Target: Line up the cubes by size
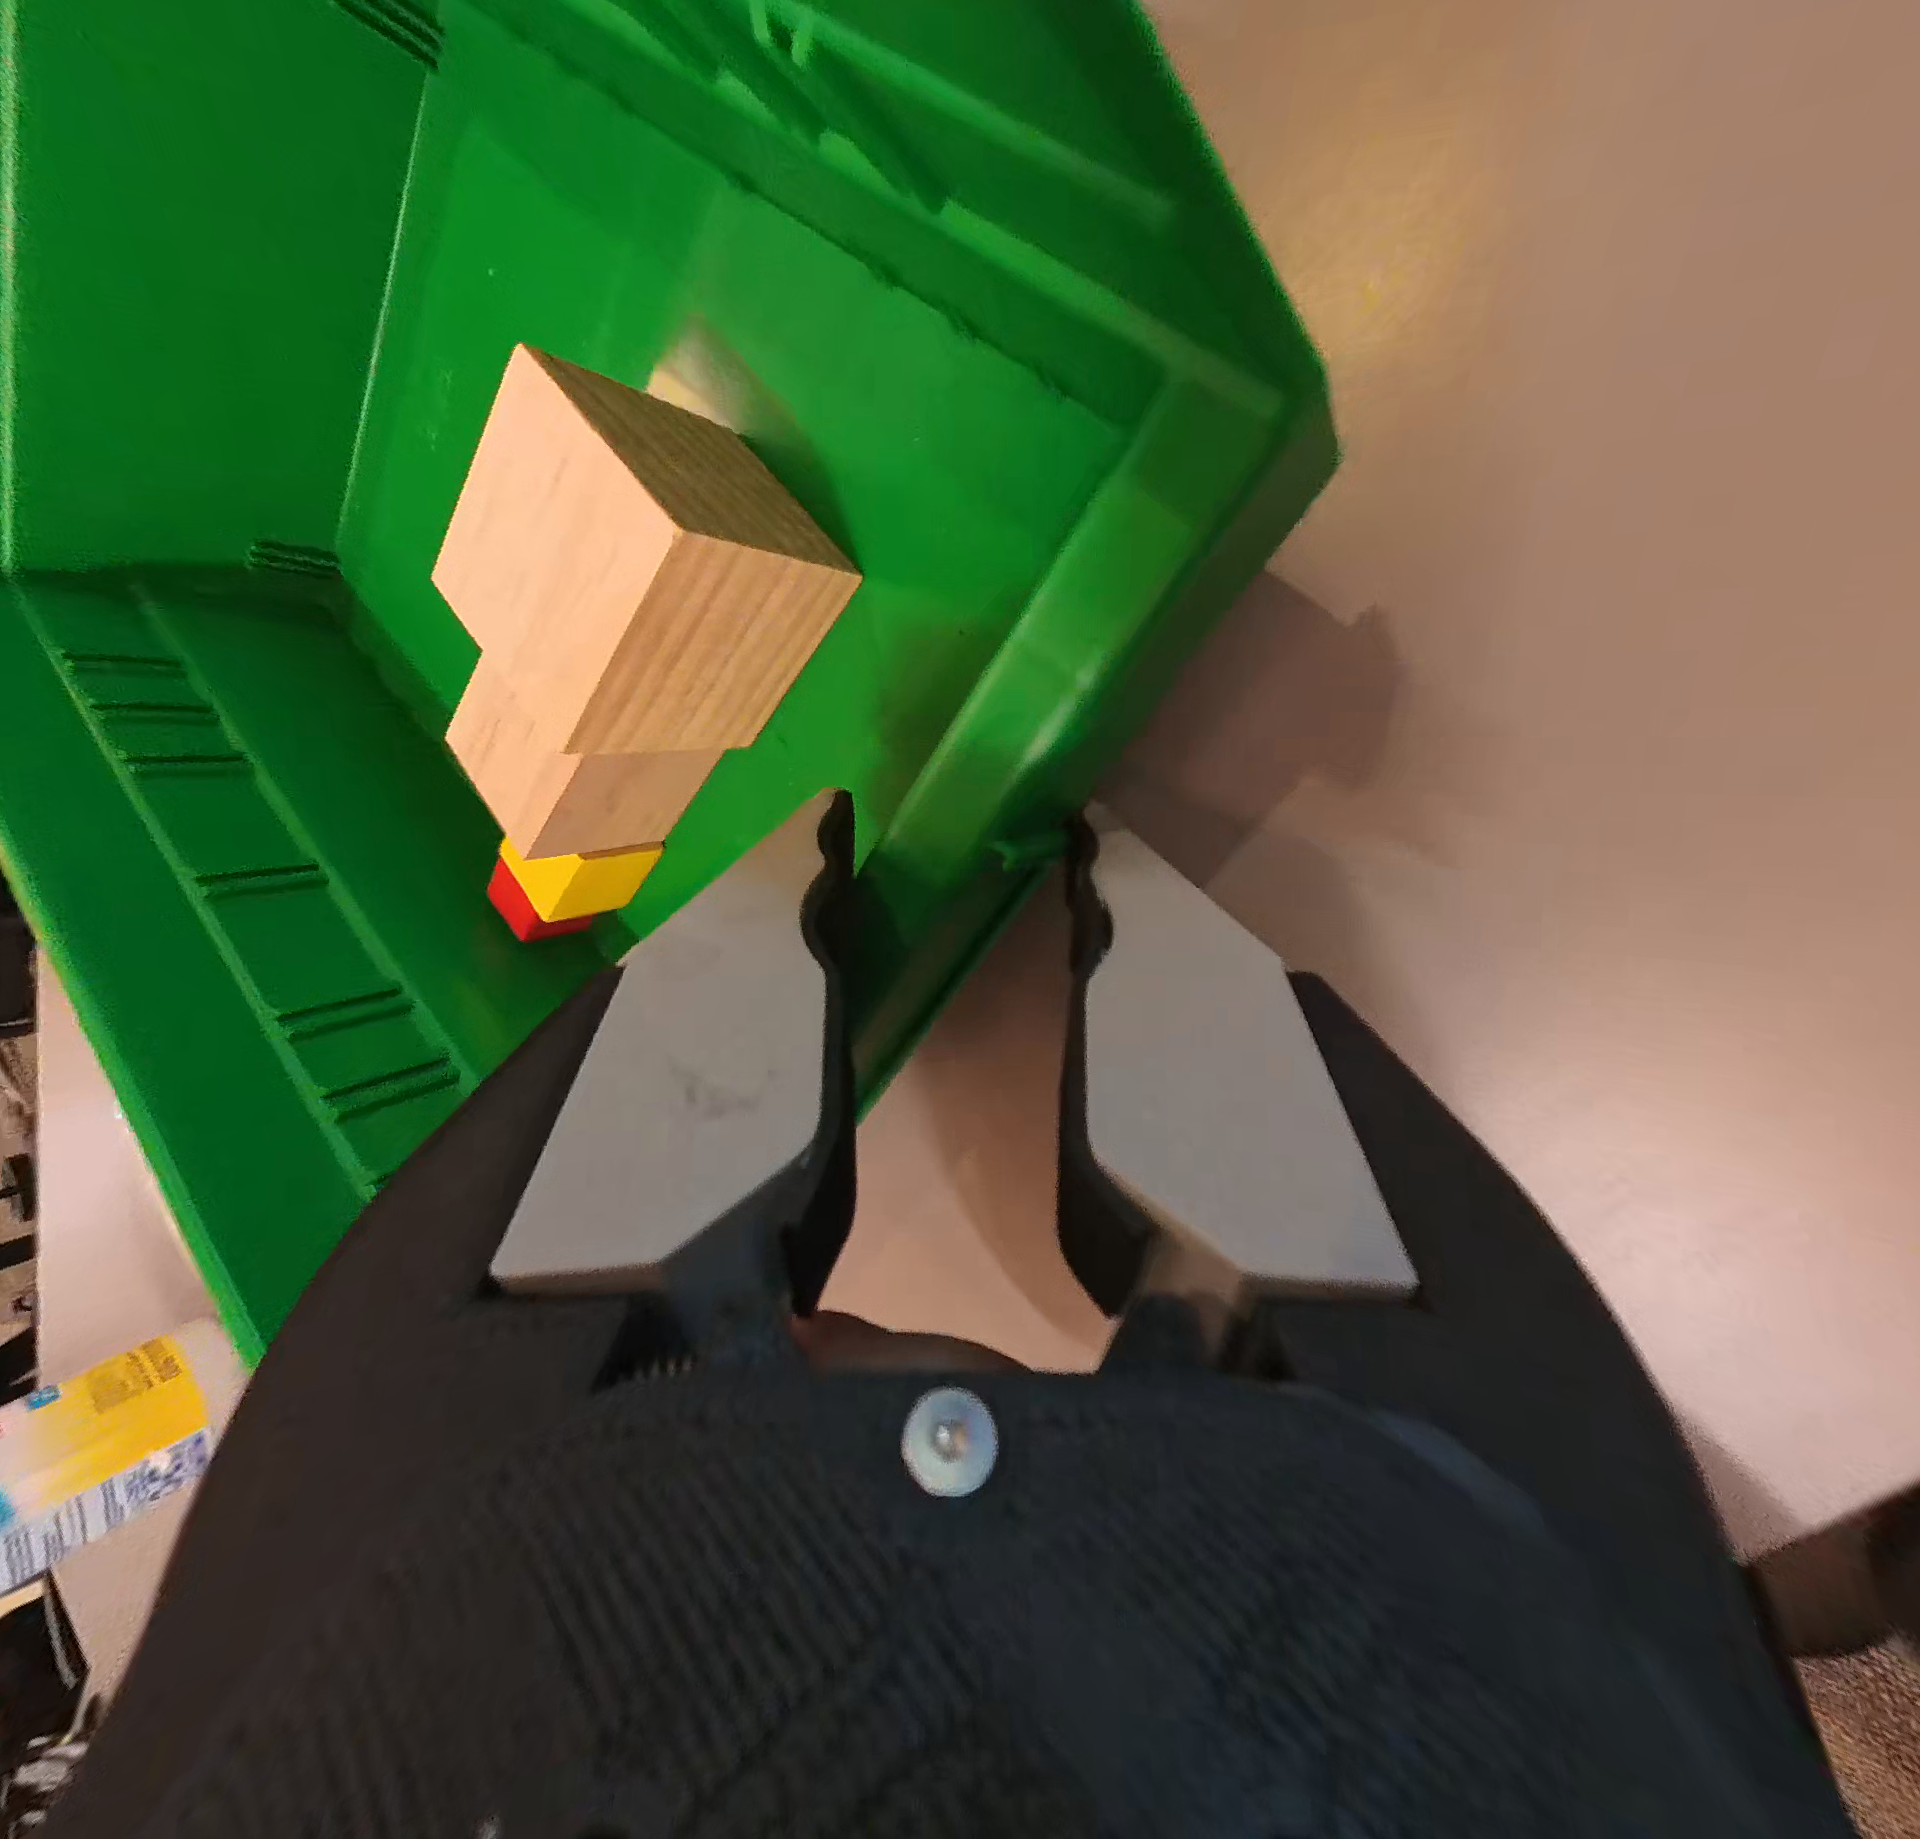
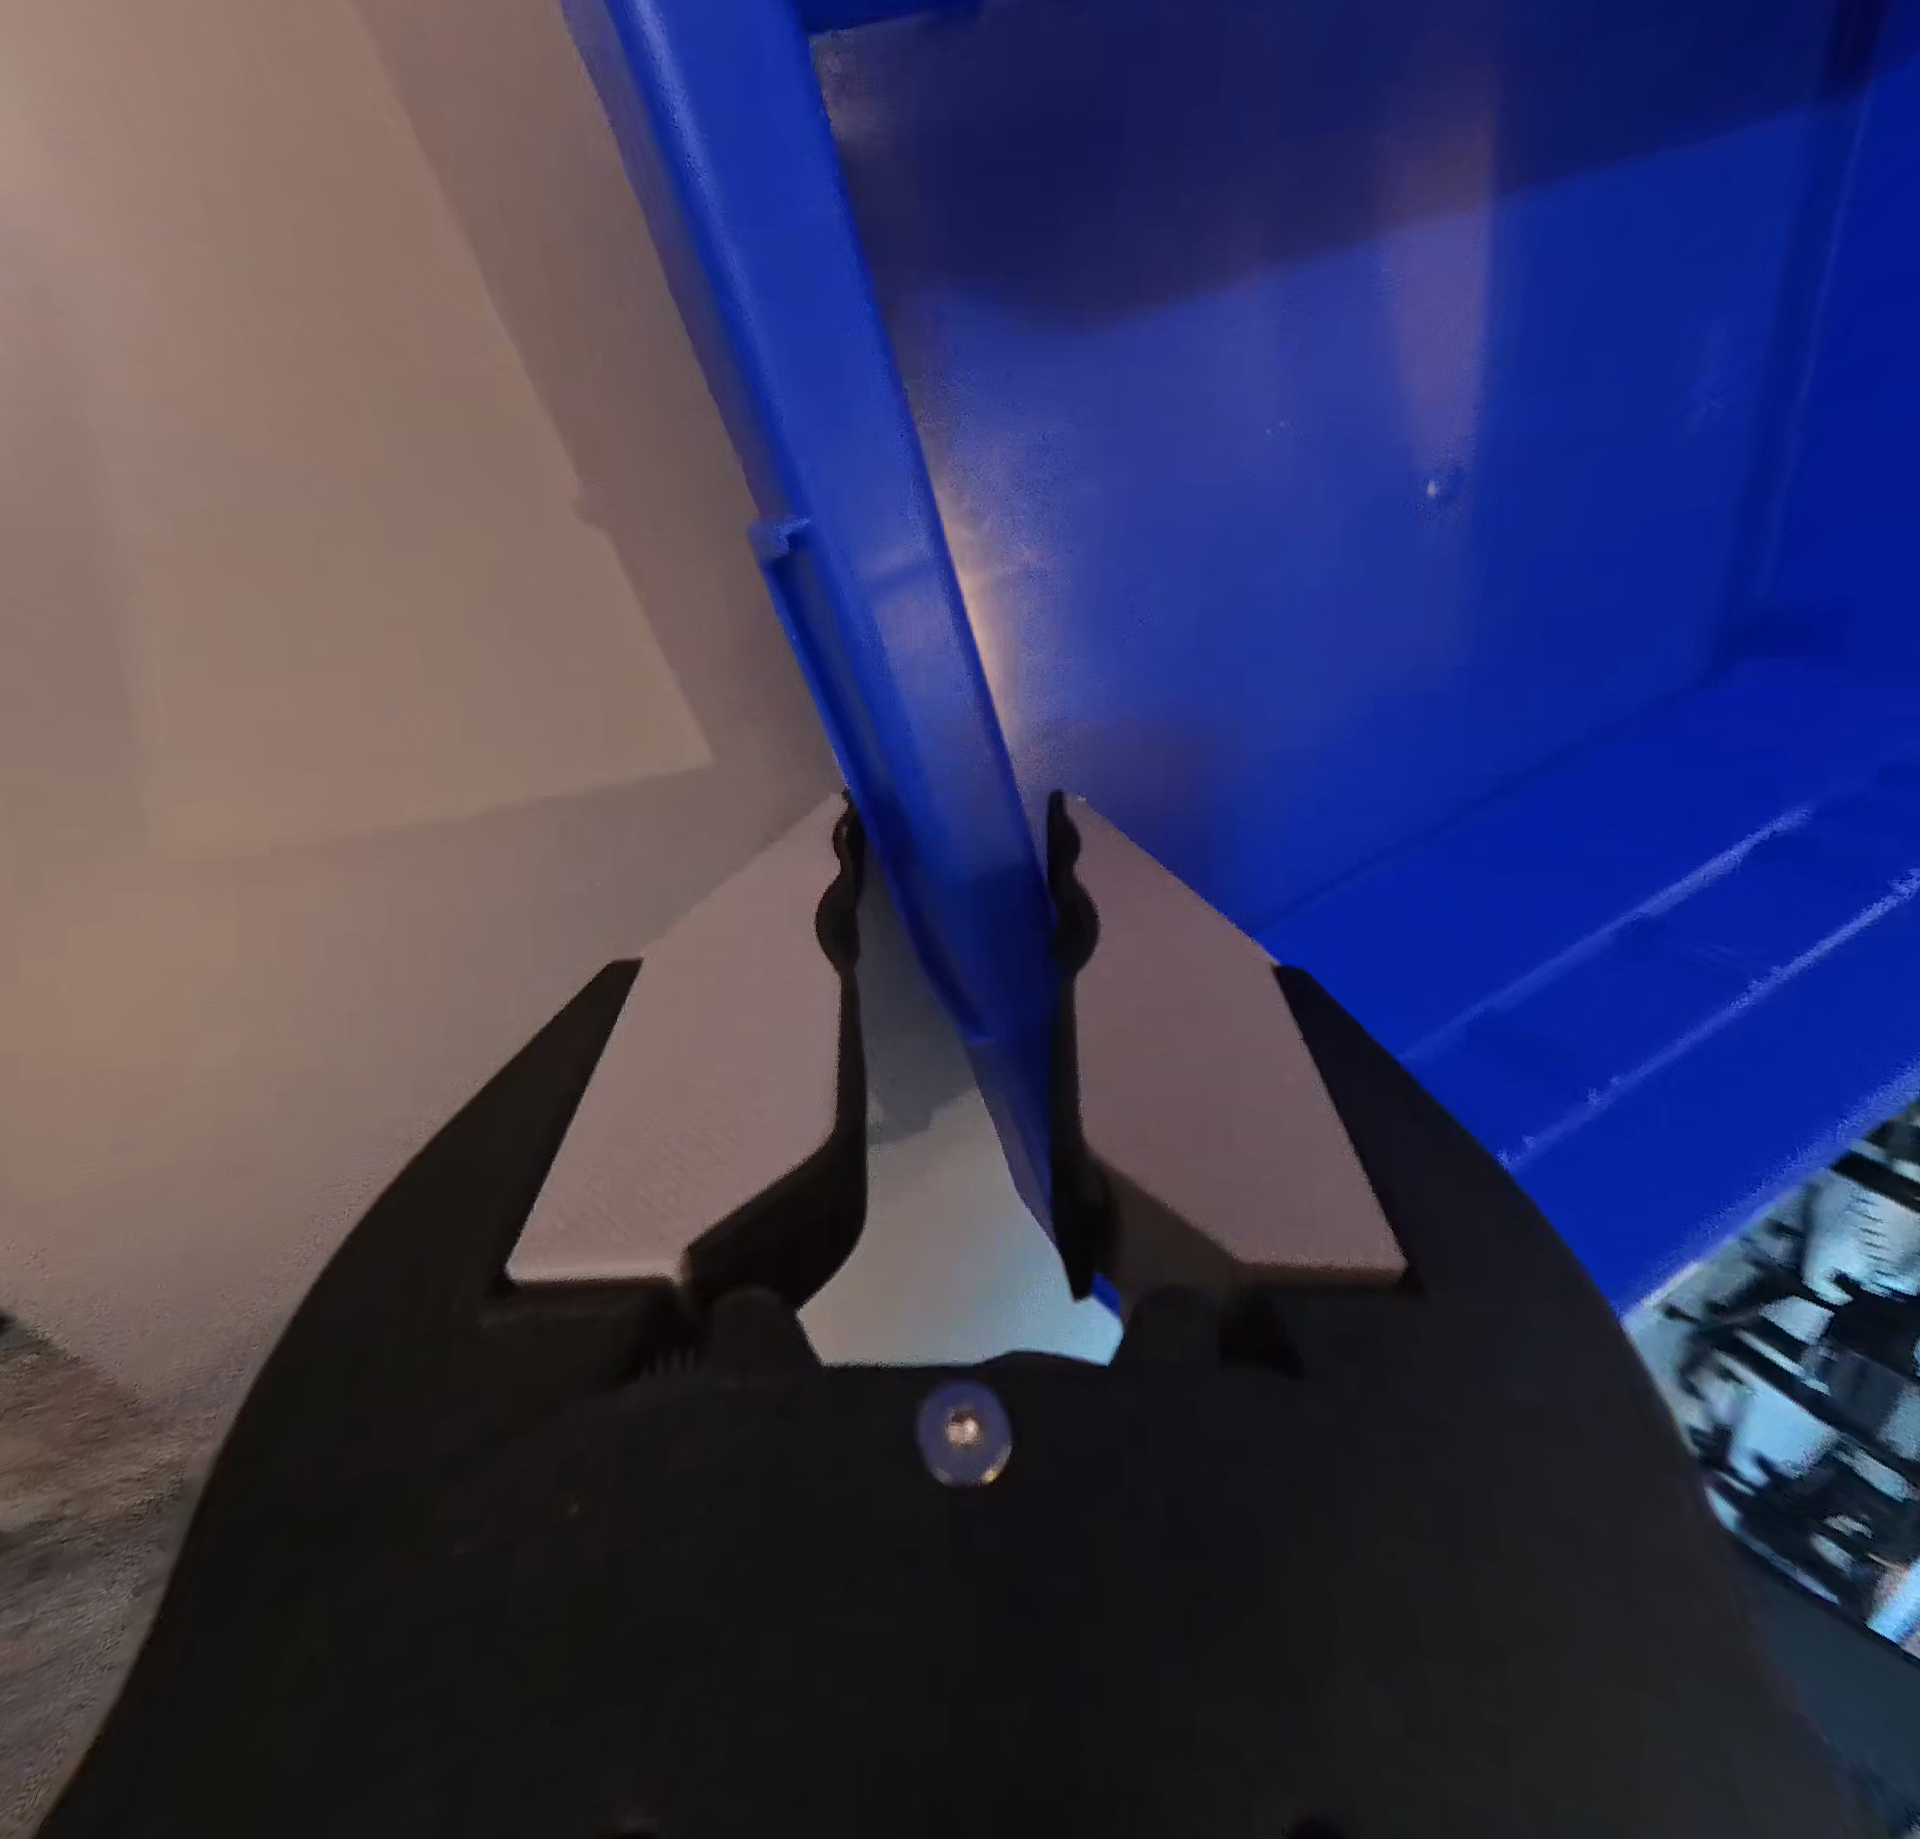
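Note:
In the left wrist view, a green bin (image 1: pixel 260 231) holds a row of touching cubes: a large wooden cube (image 1: pixel 644 553), a smaller wooden cube (image 1: pixel 561 771), a small yellow cube (image 1: pixel 582 880) and a smaller red cube (image 1: pixel 514 901), partly hidden behind the yellow one. My left gripper (image 1: pixel 956 813) straddles the green bin's near wall, one finger inside and one outside, shut on its rim. In the right wrist view, my right gripper (image 2: pixel 951 802) is shut on the side wall of a blue bin (image 2: pixel 1403 439); no cubes show inside it.
Both bins stand on a pale beige tabletop (image 1: pixel 1610 646). A yellow and white packet (image 1: pixel 104 1426) lies at the lower left of the left wrist view. Blurred clutter (image 2: pixel 1808 1374) shows beyond the blue bin's edge. Carpet (image 2: pixel 62 1457) lies below the table's edge.

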Motion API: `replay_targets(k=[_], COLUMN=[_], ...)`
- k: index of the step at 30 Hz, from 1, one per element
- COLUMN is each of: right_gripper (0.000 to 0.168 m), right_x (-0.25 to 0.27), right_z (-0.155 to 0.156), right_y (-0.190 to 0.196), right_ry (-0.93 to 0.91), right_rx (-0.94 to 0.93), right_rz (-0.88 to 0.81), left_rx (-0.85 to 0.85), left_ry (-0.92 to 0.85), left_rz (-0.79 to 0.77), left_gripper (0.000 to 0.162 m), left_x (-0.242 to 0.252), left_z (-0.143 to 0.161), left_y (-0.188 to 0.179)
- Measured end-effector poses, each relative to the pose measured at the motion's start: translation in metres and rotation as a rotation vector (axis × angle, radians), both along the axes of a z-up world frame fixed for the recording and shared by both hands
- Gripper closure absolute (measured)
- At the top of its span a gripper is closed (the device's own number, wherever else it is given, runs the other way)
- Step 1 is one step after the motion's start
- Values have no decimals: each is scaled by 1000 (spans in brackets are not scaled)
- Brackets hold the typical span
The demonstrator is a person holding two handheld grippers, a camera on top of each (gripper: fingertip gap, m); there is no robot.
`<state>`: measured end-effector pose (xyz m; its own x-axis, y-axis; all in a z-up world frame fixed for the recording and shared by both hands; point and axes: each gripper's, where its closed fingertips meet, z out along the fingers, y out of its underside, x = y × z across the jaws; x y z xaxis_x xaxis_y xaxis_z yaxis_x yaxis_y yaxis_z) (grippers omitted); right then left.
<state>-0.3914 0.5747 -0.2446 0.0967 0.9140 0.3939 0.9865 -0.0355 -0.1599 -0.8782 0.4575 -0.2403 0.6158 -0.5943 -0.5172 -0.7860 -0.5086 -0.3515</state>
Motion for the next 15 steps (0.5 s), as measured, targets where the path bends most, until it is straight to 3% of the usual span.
replay_targets(k=[11,13,15], right_gripper=[128,125,135], right_x=[27,20,-1], right_z=[3,14,34], right_y=[11,4,-9], right_ry=[103,182,314], right_rx=[-10,3,18], right_rz=[-60,-72,-36], left_rx=[29,48,98], left_ry=[-62,-100,-146], left_rz=[124,172,212], left_gripper=[117,112,106], left_x=[-32,-38,-41], left_z=[1,2,7], left_y=[6,4,1])
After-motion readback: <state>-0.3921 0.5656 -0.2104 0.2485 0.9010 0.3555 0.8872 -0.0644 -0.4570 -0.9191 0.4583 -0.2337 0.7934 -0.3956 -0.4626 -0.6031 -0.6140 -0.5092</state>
